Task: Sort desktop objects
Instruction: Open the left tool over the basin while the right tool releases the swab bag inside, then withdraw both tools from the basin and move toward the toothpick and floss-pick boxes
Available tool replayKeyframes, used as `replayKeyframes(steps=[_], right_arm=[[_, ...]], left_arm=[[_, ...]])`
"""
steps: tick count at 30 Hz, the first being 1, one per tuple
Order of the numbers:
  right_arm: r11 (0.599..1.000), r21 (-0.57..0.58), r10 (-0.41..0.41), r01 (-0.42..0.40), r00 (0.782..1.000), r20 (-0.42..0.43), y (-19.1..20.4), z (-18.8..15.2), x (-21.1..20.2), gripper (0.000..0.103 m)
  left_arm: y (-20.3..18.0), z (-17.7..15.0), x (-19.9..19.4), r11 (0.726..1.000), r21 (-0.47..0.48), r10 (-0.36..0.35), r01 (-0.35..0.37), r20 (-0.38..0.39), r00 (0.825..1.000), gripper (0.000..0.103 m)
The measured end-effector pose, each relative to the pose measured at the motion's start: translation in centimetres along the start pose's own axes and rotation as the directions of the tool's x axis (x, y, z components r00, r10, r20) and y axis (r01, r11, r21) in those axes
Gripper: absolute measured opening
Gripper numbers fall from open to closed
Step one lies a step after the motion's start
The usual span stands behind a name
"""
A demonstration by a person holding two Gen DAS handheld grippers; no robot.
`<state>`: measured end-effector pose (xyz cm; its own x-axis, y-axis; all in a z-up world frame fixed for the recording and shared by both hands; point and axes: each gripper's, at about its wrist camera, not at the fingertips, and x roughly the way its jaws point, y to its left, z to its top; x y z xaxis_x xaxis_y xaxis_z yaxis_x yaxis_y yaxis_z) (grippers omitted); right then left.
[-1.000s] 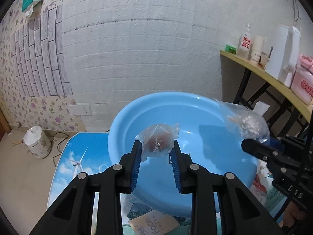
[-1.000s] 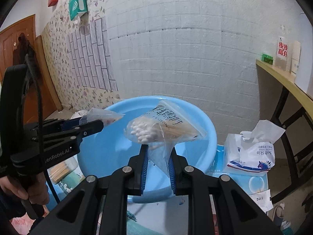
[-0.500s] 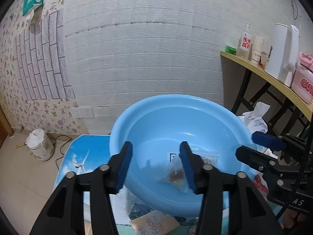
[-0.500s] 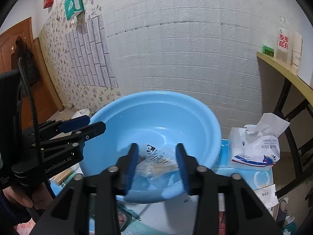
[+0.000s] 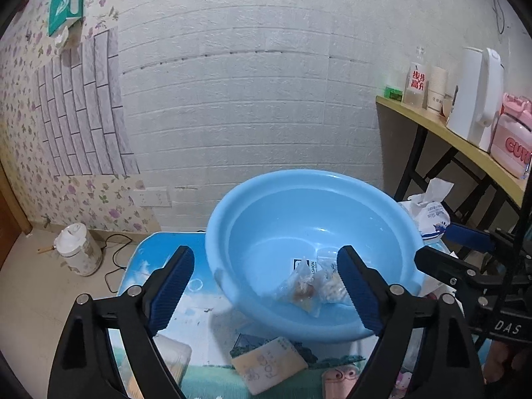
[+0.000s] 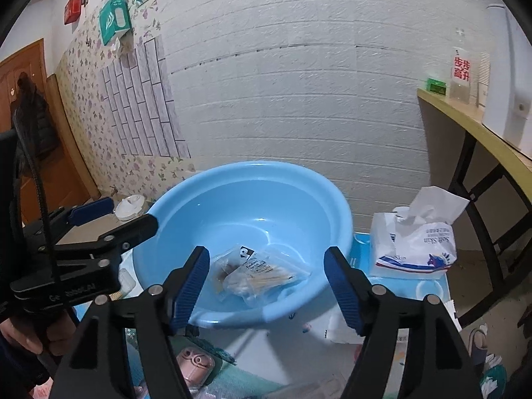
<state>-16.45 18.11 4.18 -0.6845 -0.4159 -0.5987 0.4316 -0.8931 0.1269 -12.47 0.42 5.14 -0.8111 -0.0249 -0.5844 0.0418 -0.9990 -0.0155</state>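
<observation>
A big light-blue basin (image 5: 266,199) (image 6: 206,193) stands on the picture-printed table. Two clear bags lie on its bottom: a small snack bag (image 5: 301,291) (image 6: 223,267) with a brown piece inside, and beside it a bag of cotton swabs (image 5: 329,284) (image 6: 266,274). My left gripper (image 5: 266,286) hovers at the basin's near rim, its jaws opening with nothing pressed between them. My right gripper (image 6: 267,284) hangs over the near rim too, jaws opening, and the bags lie below, not touched. Each gripper also shows in the other's view: the right gripper (image 5: 445,252), the left gripper (image 6: 113,219).
A tissue pack (image 6: 412,242) (image 5: 429,212) sits right of the basin. Near the table's front lie a tan packet (image 5: 269,364), a pink item (image 6: 194,364) and a box of sticks (image 5: 173,355). A yellow shelf (image 5: 465,146) with bottles stands at right; a white jar (image 5: 78,249) rests on the floor.
Both grippers opened and let go of their bags. The snack bag and the cotton-swab bag dropped into the basin. Both grippers drew back and up a little.
</observation>
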Motion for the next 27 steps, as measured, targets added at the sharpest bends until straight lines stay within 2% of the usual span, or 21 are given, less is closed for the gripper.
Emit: replayKeyframes(steps=[3,14,17,21,27], right_arm=[[1.0,0.018,-0.004,0.004,1.0,0.003,-0.1,-0.3,-1.1,0.073],[0.999,0.048,-0.015,0.015,1.0,-0.004,0.6,-2.1,-4.7,0.073],[0.998,0.052,-0.024,0.024,1.0,-0.002,0.8,-2.6,-6.0,0.073],[0.997,0.065,-0.031,0.031,1.0,-0.001,0.7,-3.5,-7.3,0.073],[0.993,0.104,-0.044,0.049,0.998,-0.044,0.4,-4.4,-8.0,0.073]], left_arm=[[0.1,0.0,-1.2,0.999,-0.001,0.032,-0.032,0.009,0.999,0.095],[0.8,-1.0,-4.5,0.998,-0.025,0.048,-0.049,-0.04,0.998,0.096],[0.6,-0.8,-6.3,0.997,-0.031,0.066,-0.068,-0.05,0.997,0.096],[0.5,-0.8,-9.1,0.997,-0.058,0.054,-0.057,-0.054,0.997,0.096],[0.9,-1.3,-10.4,0.995,-0.076,0.056,-0.062,-0.088,0.995,0.1]])
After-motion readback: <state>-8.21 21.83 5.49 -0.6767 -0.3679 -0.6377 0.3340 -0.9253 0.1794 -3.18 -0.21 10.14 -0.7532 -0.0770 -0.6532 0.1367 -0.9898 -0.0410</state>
